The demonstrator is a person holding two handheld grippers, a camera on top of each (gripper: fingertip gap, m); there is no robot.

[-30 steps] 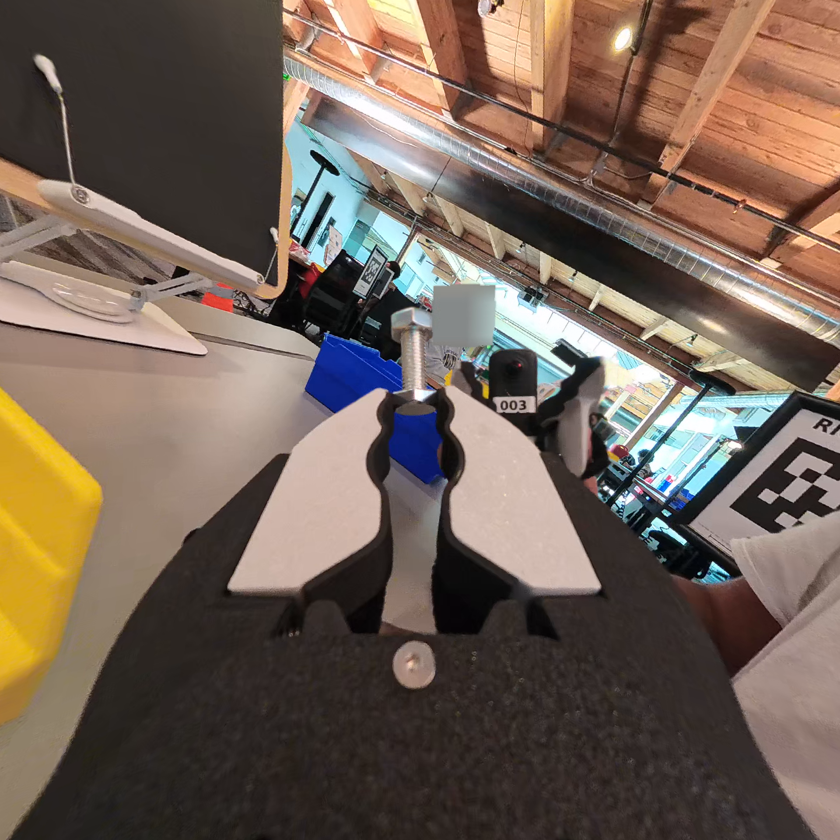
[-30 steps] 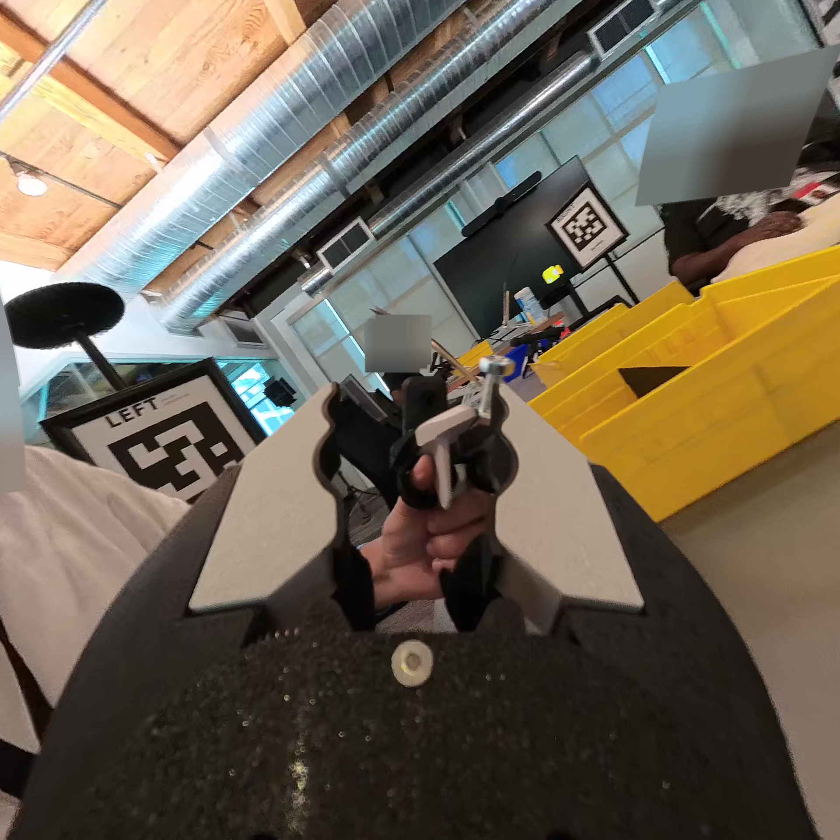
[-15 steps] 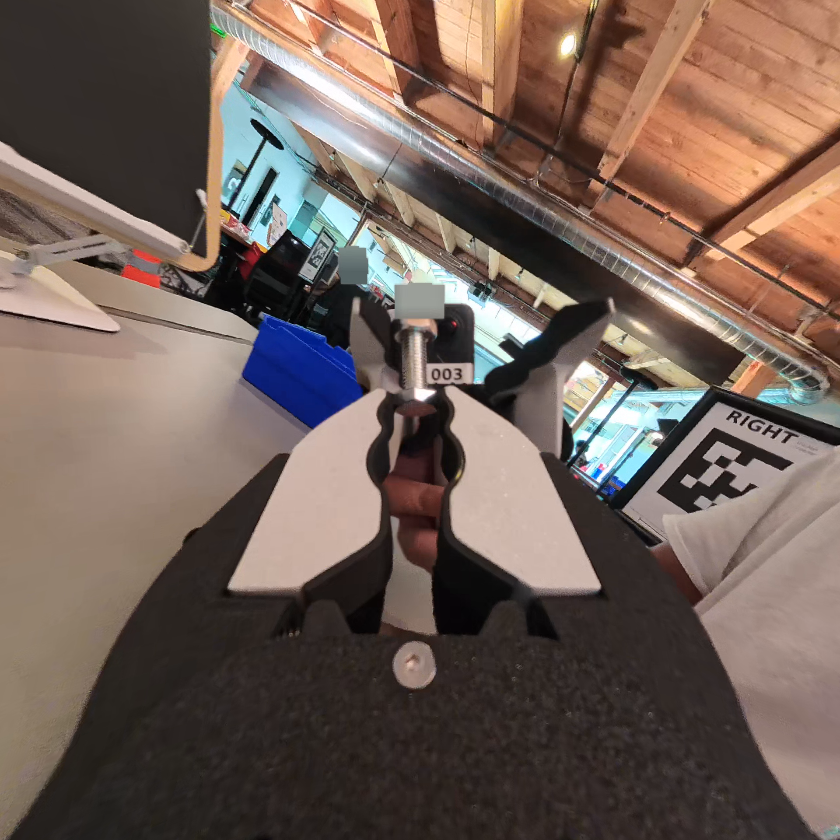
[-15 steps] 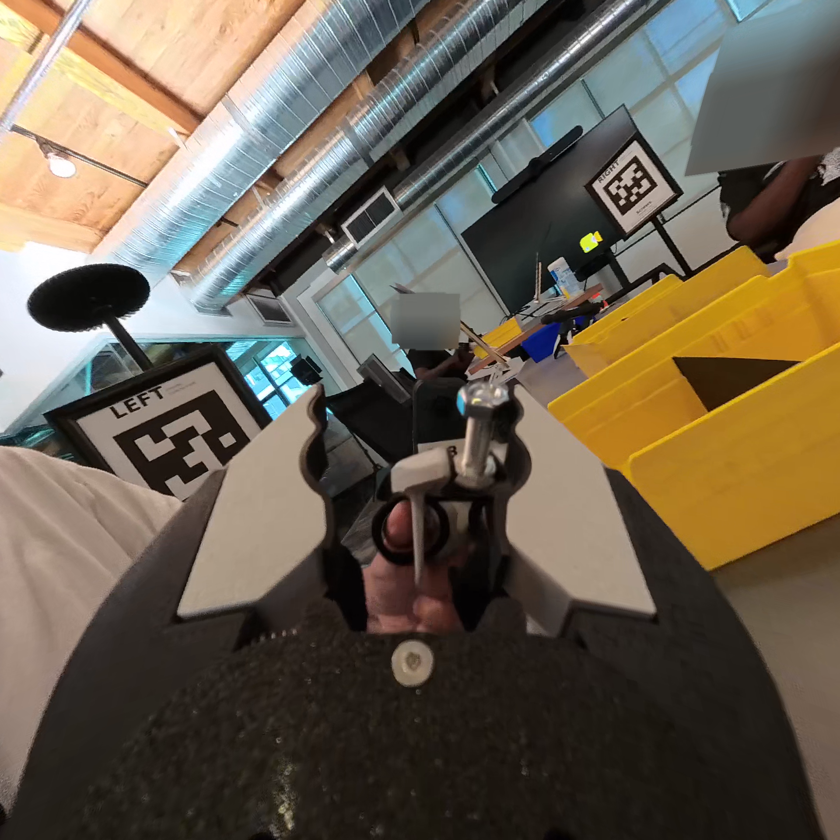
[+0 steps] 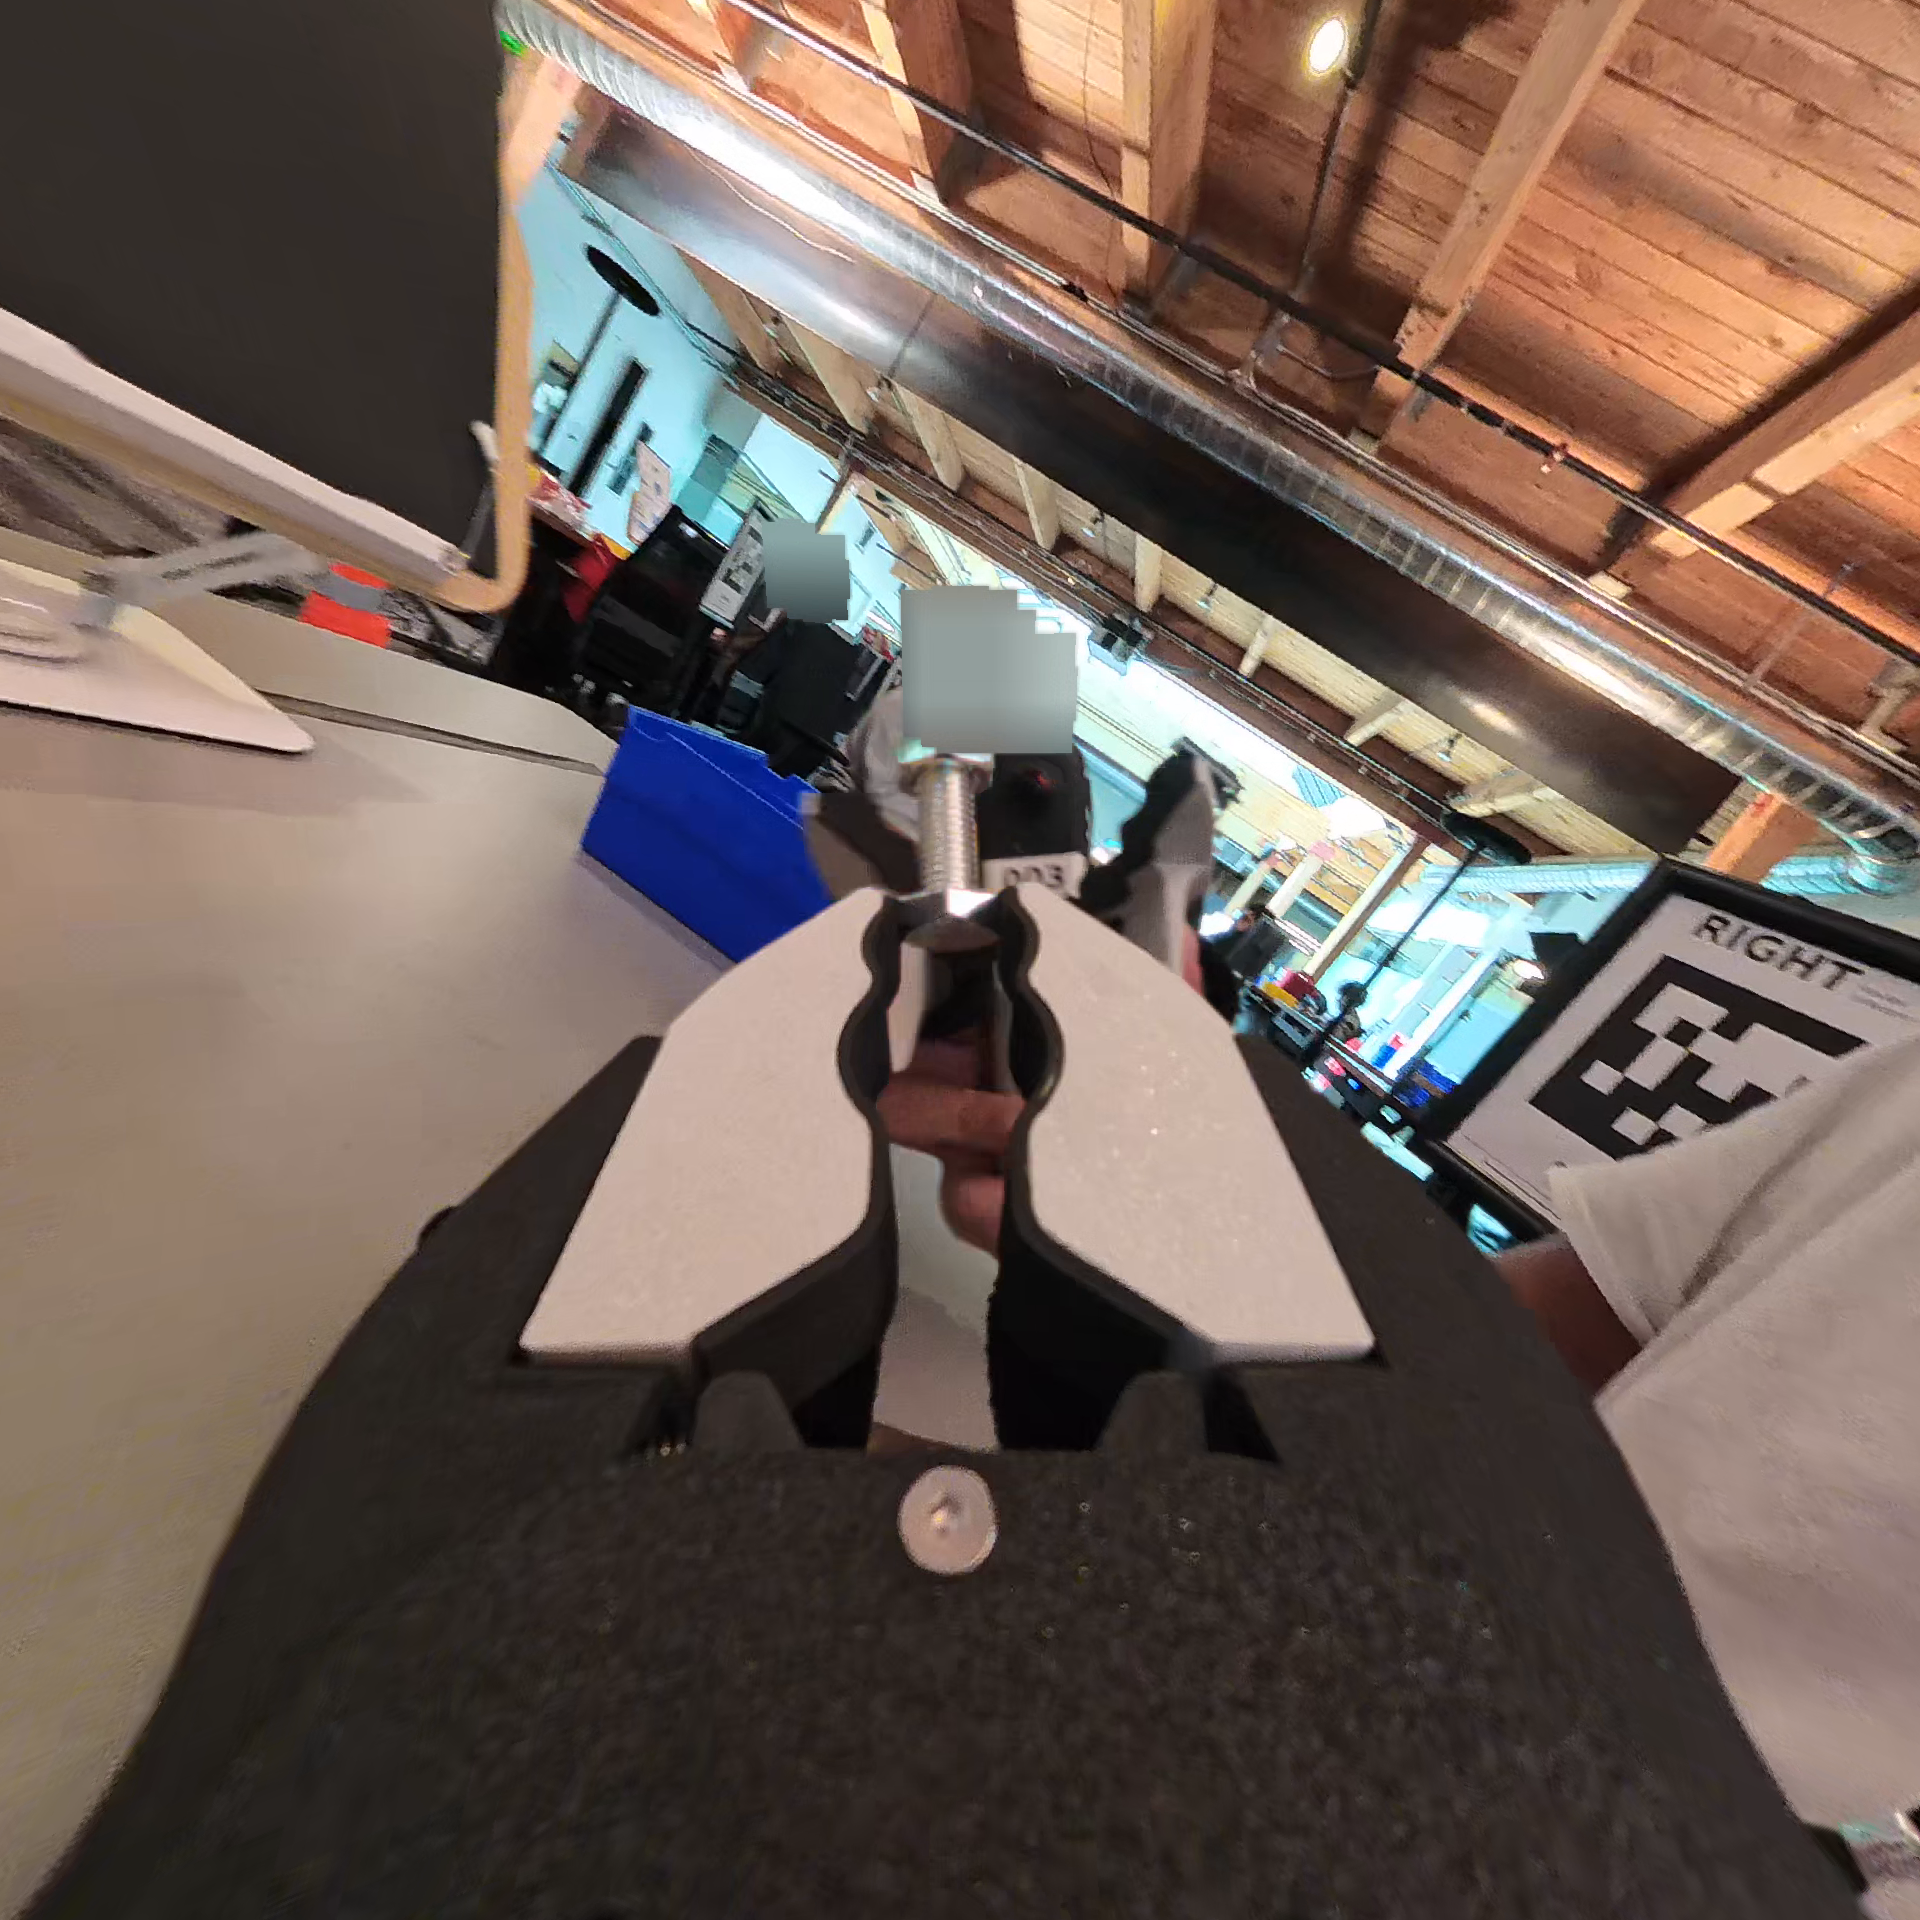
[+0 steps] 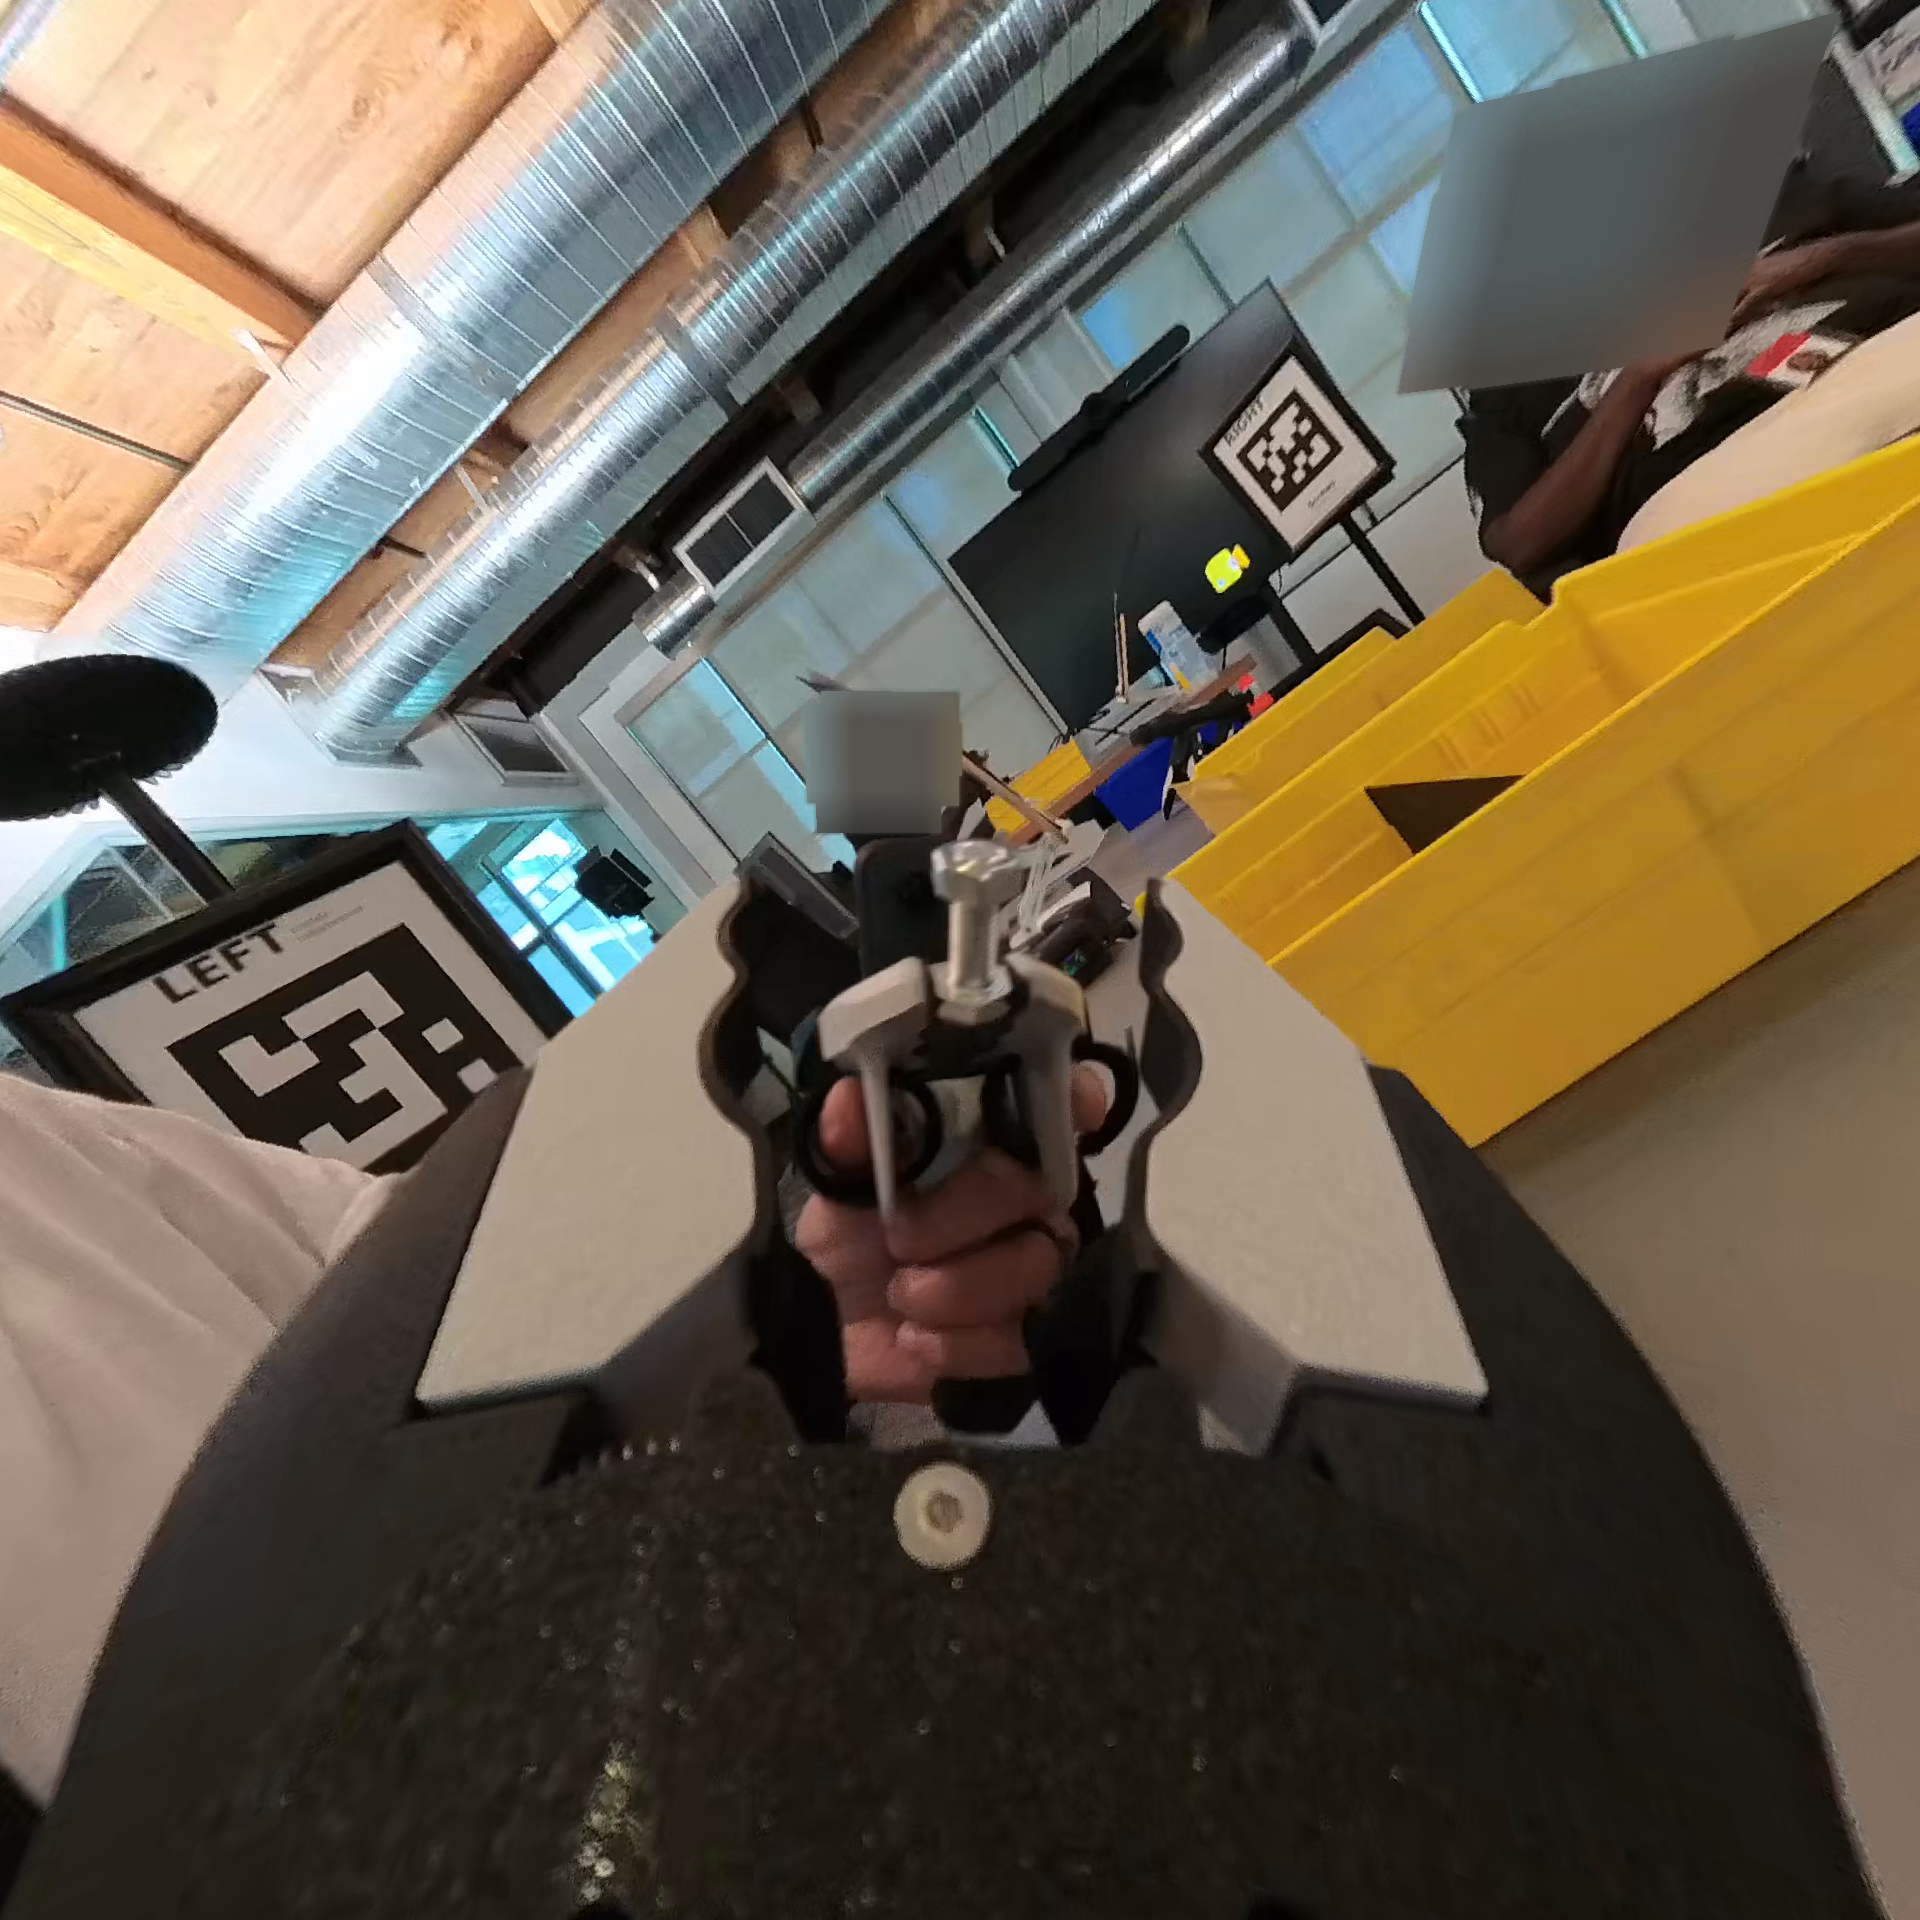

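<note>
Bolt (image 5: 948,831) stands upright, its nut pinched in my left claw (image 5: 951,928); my right claw (image 6: 951,966) gapes wide around it, above the grey table (image 5: 260,1039).

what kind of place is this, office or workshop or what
Likely an open-plan workshop or lab: exposed wooden ceiling with metal ducts, yellow parts bins on a grey worktable, and fiducial marker boards on stands.

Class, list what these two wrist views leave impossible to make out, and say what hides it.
- Bolt head, left wrist view: under a blur patch.
- Bolt's lower end, both views: hidden between the left gripper jaws.
- Yellow bins contents, right wrist view: walls block them.
- Right gripper: open, empty.
</note>
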